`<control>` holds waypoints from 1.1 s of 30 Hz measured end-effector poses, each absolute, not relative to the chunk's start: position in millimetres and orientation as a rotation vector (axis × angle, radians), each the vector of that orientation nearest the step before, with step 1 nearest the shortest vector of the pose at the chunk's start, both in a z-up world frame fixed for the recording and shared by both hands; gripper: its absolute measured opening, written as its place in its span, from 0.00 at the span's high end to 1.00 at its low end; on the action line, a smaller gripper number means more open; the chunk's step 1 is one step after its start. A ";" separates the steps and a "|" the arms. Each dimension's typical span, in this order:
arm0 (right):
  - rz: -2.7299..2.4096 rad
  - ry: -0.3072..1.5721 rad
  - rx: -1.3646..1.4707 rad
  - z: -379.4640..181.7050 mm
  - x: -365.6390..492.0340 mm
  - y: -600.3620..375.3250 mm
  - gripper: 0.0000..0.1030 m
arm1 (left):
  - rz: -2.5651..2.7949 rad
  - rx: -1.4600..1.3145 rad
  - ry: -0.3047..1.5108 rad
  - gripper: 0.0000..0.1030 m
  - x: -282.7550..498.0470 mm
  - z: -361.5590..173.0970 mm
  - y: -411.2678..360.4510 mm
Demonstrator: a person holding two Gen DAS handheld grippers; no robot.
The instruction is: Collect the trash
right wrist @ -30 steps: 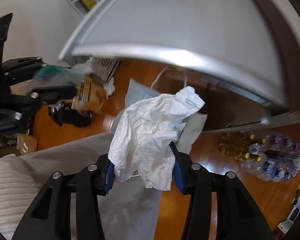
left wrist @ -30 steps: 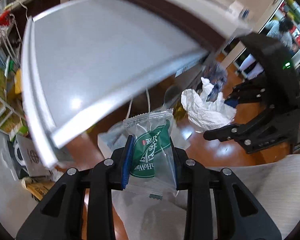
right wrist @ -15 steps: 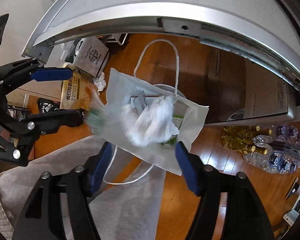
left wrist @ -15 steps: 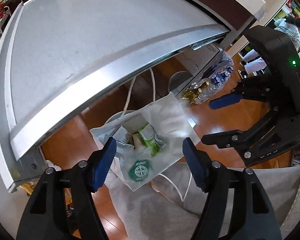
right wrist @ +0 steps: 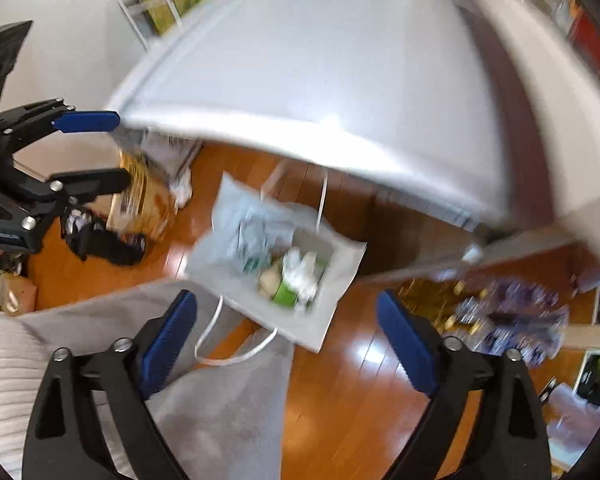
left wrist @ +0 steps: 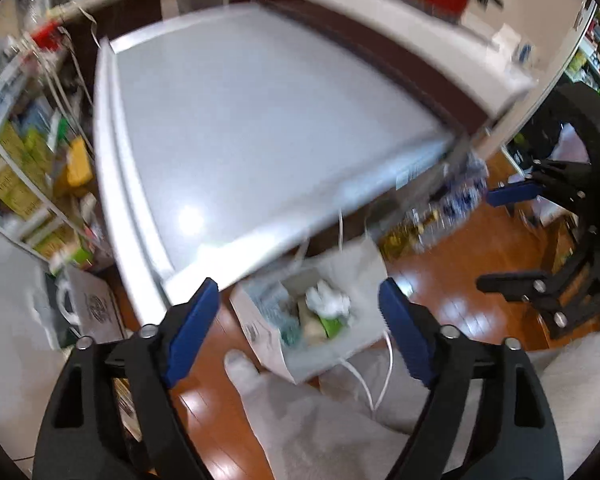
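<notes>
Wooden floor [right wrist: 340, 392], glossy orange-brown, under the edge of a grey table [left wrist: 260, 128]; both views motion-blurred

Left claw [left wrist: 299, 330]: blue-padded fingers spread wide, nothing between them. Right claw [right wrist: 286, 338]: likewise spread wide, nothing held. Each claw shows at the margin of the other's view

Below both claws: white paper bag [right wrist: 332, 304] with white cord handles, standing open on the floor just beside the table edge and against the person's grey-trousered leg [right wrist: 204, 412]. Trash inside the bag: crumpled white paper [left wrist: 327, 300], green wrapper [right wrist: 285, 293], other pale scraps too blurred to sort. Dark printed mark on the bag's side, not legible

Further out: brown snack packet [right wrist: 146, 196] with dark lettering, unreadable; black cloth [right wrist: 108, 246] beside it; pack of water bottles [right wrist: 512, 312] on the floor to the right; second white bag [left wrist: 94, 308] carrying a round logo, text unreadable
</notes>
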State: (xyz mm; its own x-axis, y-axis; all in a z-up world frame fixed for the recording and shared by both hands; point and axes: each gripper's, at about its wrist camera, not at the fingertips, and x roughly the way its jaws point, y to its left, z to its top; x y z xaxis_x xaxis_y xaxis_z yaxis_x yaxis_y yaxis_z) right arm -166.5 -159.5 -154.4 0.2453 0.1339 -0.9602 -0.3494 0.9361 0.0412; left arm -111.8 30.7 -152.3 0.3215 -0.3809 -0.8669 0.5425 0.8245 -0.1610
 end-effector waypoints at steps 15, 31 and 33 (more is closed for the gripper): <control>0.019 0.764 0.013 4.5 -54.2 -168.8 0.04 | -0.380 -0.078 0.640 0.02 -25.9 -9.7 30.8; -0.205 0.656 0.005 32.5 -13.7 -187.7 0.04 | -0.291 -0.125 0.616 0.02 24.2 14.9 33.7; -0.228 0.646 -0.017 32.9 -14.2 -186.9 0.04 | -0.290 -0.120 0.622 0.02 26.9 15.9 31.8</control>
